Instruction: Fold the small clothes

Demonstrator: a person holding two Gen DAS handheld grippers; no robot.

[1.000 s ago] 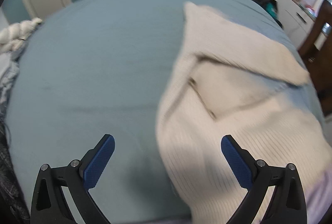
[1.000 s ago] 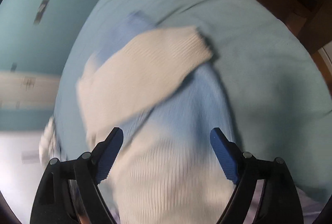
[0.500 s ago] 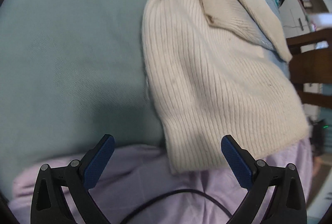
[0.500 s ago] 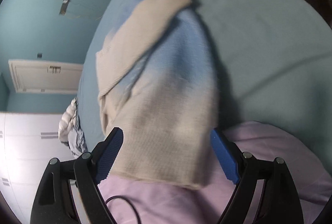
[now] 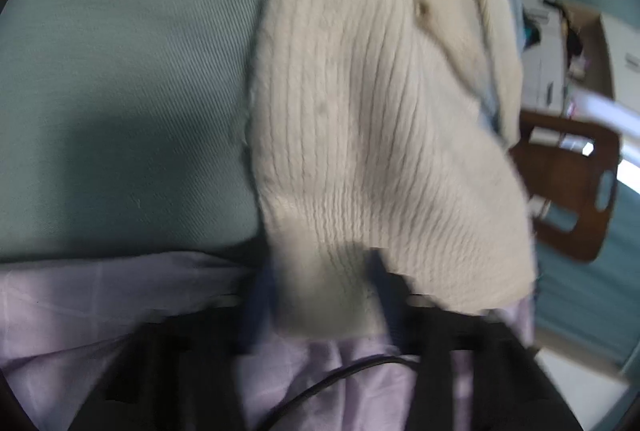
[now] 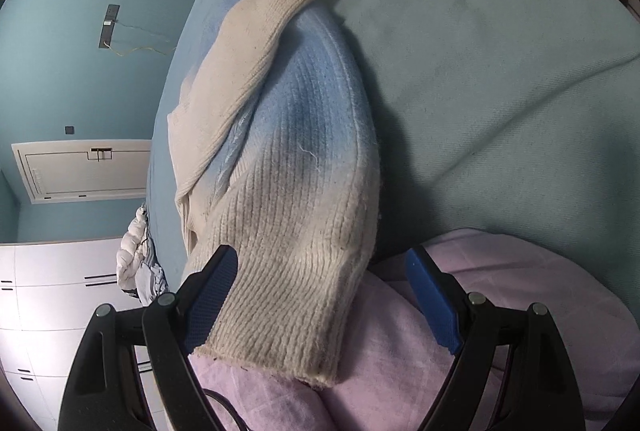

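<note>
- The ribbed sweater [image 5: 380,135] is laid lengthwise on the bed [image 5: 120,71], its hem overhanging the near edge.
- That hem has just been closed on by the left tool [image 5: 320,295], pinched for folding.
- The right tool [image 6: 320,295] is held wide open, astride the hem, gripping nothing.

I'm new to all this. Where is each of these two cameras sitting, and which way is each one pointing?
Left wrist view: sits on the left gripper, looking forward and down along its blurred fingers, which have just been closing around the hem of the cream sweater on the teal bed.
Right wrist view: sits on the right gripper, angled down at the same sweater; its blue pads stand apart either side of the hem.
Both share the sweater, the bed and the lilac cloth at its near edge.
</note>
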